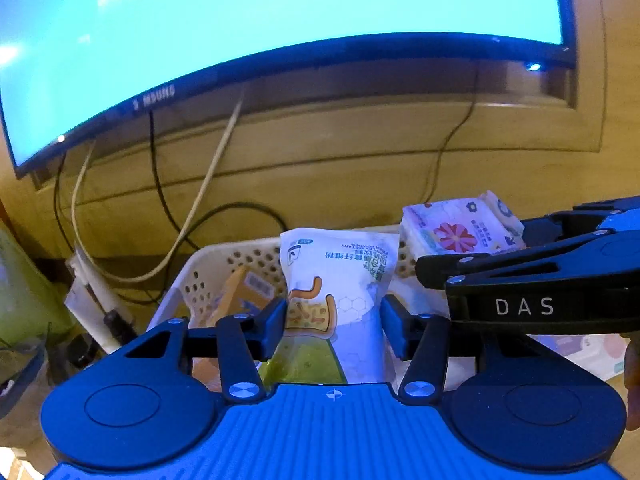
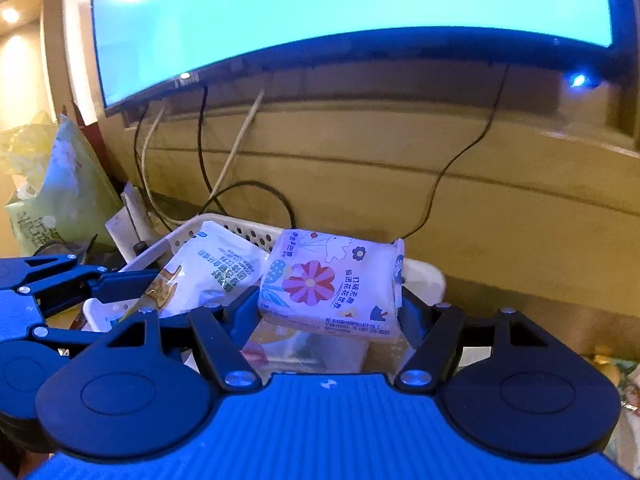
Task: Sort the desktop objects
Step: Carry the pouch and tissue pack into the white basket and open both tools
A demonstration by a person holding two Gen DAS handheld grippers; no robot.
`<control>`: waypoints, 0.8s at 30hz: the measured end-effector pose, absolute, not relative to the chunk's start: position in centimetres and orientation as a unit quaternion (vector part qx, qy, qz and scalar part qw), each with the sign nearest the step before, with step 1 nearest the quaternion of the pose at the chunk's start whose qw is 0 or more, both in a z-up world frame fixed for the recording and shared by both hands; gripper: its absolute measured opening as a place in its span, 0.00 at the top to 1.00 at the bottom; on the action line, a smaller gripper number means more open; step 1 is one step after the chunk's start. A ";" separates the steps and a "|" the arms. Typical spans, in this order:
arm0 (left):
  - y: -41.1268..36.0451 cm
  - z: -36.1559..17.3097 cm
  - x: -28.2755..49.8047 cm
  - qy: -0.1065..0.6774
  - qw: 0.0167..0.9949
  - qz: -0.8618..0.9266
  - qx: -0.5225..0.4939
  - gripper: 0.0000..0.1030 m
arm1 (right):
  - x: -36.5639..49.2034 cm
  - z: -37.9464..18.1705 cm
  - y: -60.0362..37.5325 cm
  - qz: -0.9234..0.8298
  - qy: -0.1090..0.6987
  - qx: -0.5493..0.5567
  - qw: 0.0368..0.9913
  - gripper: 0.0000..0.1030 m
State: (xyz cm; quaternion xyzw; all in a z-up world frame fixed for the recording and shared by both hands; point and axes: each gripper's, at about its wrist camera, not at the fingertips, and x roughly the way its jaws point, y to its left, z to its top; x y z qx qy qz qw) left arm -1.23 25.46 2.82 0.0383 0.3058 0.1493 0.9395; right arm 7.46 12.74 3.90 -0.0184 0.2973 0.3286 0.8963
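Note:
My left gripper (image 1: 333, 326) is shut on a white powder pouch (image 1: 340, 280) with an orange and green print, held upright over the white perforated basket (image 1: 208, 264). My right gripper (image 2: 330, 314) is shut on a flowered tissue pack (image 2: 328, 284), held over the same basket (image 2: 428, 276). The tissue pack also shows in the left wrist view (image 1: 460, 226), with the right gripper (image 1: 424, 270) coming in from the right. The pouch also shows in the right wrist view (image 2: 216, 268), with the left gripper (image 2: 160, 284) coming in from the left. An orange box (image 1: 240, 292) lies inside the basket.
A lit Samsung monitor (image 1: 280, 20) hangs above a wooden ledge (image 1: 360, 152) with several cables (image 1: 224, 216) hanging down behind the basket. A green bag (image 2: 68, 192) stands at the left. Flat printed packs (image 1: 584, 350) lie at the right.

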 end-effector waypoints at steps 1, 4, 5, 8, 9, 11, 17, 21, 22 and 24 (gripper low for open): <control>26.1 2.6 -0.9 0.311 0.939 0.146 0.035 0.47 | 7.9 3.6 13.2 0.323 0.307 -0.015 0.895 0.27; 27.1 1.8 0.0 0.320 0.937 0.138 0.030 0.47 | 8.8 2.7 13.9 0.308 0.326 -0.007 0.894 0.27; 27.3 1.6 0.3 0.322 0.937 0.135 0.032 0.46 | 9.1 2.5 14.0 0.303 0.331 -0.007 0.894 0.27; 28.1 0.9 1.6 0.334 0.934 0.122 0.031 0.45 | 9.8 1.9 14.4 0.289 0.346 -0.002 0.892 0.27; 28.5 0.7 2.0 0.340 0.933 0.118 0.029 0.45 | 10.0 1.8 14.6 0.285 0.349 -0.003 0.893 0.27; 29.1 0.1 3.0 0.357 0.927 0.109 0.027 0.42 | 10.4 1.5 14.8 0.273 0.359 -0.005 0.893 0.26; 29.6 -0.6 4.2 0.372 0.922 0.097 0.048 0.37 | 10.6 1.0 15.8 0.255 0.366 -0.014 0.895 0.23; 29.6 -1.0 4.4 0.372 0.921 0.101 0.051 0.26 | 10.8 0.6 16.3 0.251 0.371 -0.009 0.894 0.22; 29.7 -1.0 4.4 0.372 0.921 0.104 0.052 0.24 | 10.6 0.5 16.4 0.250 0.369 -0.012 0.895 0.22; 30.0 -1.0 4.2 0.372 0.920 0.110 0.051 0.21 | 10.4 0.6 16.5 0.250 0.369 -0.012 0.895 0.21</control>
